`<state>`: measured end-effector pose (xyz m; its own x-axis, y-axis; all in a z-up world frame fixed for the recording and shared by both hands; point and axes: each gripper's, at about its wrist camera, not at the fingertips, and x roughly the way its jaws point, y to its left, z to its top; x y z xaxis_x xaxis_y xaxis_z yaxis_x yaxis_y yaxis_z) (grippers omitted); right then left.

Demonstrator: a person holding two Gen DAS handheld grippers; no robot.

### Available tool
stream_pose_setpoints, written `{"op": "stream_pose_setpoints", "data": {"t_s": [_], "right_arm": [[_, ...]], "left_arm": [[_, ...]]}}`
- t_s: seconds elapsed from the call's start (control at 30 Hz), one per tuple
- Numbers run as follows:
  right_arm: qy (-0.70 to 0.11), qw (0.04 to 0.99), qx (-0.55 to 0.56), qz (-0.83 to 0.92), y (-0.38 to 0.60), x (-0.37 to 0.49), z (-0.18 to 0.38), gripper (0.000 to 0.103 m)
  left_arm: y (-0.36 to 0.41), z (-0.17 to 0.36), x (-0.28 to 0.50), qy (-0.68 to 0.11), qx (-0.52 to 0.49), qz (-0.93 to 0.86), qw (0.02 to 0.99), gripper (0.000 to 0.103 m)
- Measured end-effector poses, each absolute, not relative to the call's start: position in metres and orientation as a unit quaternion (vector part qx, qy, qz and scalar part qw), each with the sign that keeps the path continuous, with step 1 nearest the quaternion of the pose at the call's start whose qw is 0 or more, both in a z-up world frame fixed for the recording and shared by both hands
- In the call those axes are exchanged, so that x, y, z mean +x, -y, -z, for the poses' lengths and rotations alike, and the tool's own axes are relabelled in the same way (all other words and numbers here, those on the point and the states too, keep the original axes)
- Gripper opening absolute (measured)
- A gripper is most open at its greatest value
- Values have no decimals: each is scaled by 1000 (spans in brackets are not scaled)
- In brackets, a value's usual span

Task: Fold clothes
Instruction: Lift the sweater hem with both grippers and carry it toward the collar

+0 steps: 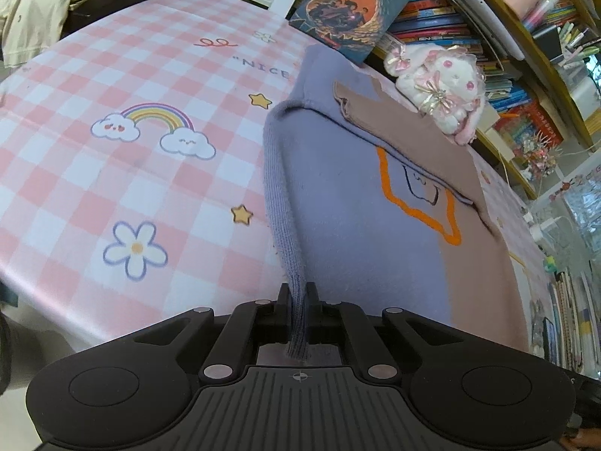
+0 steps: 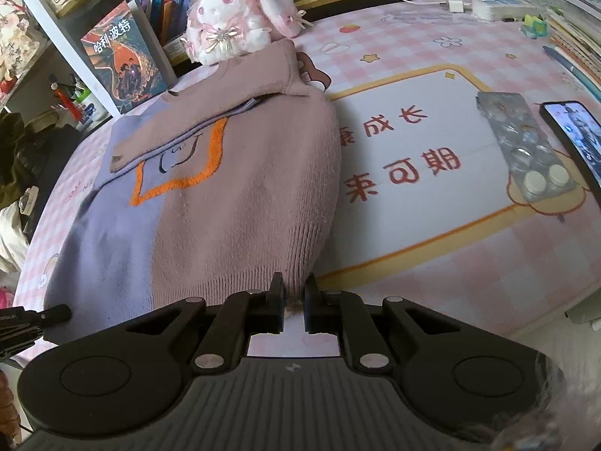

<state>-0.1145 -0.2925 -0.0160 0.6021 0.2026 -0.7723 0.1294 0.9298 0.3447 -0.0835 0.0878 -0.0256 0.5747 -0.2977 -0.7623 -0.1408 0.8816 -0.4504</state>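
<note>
I see the sweater [image 1: 360, 203] lying on the counter [image 1: 124, 173], which carries a pink-and-white checked cover printed with a rainbow [image 1: 154, 127], stars and a flower. The sweater is two-toned: lavender on its left half, dusty pink on its right, with an orange outline motif [image 1: 417, 203] on the chest. Both sleeves are folded in across the body; the pink sleeve [image 2: 210, 112] lies diagonally over the chest, partly covering the orange motif. My left tool [image 1: 298, 293] is clamped on the ribbed lavender hem [image 1: 281, 203] at the sweater's near left edge; the knit passes between the two fingers and a strip of it rises from the counter to the jaws. My right tool [image 2: 293, 293] sits at the near right corner of the pink ribbed hem [image 2: 270, 263]; its fingers stand a little apart with a bit of knit edge at the gap, but I cannot tell whether they actually pinch the fabric. At the far edge of the counter, just beyond the sweater's collar end, sits a white-and-pink plush rabbit [image 2: 233, 15], with a book [image 2: 124, 60] standing upright to its left and shelves of books behind. To the right of the sweater, well apart from it, a blister pack of pills [image 2: 526, 146] lies on a cream printed panel of the cover, and a phone [image 2: 574, 135] lies just beside the pack, further right.
</note>
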Motion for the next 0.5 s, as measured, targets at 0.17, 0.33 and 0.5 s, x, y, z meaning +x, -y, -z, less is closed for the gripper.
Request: {"op": "stream_pose_setpoints", "data": {"t_s": [0.17,0.33,0.5], "right_arm": [[-445,875,190,-27,301,-128,16,9],[-447,873,191,-34,309,-141,17,9],[-454,870,189,-48,313,-151,17,9]], "left_arm": [[-81,25,-100,-457,-243,40,855,4],[-75,26,-113,-456,-251,31,853,4],[-77,26,-125,-454,-265,22,850,4]]}}
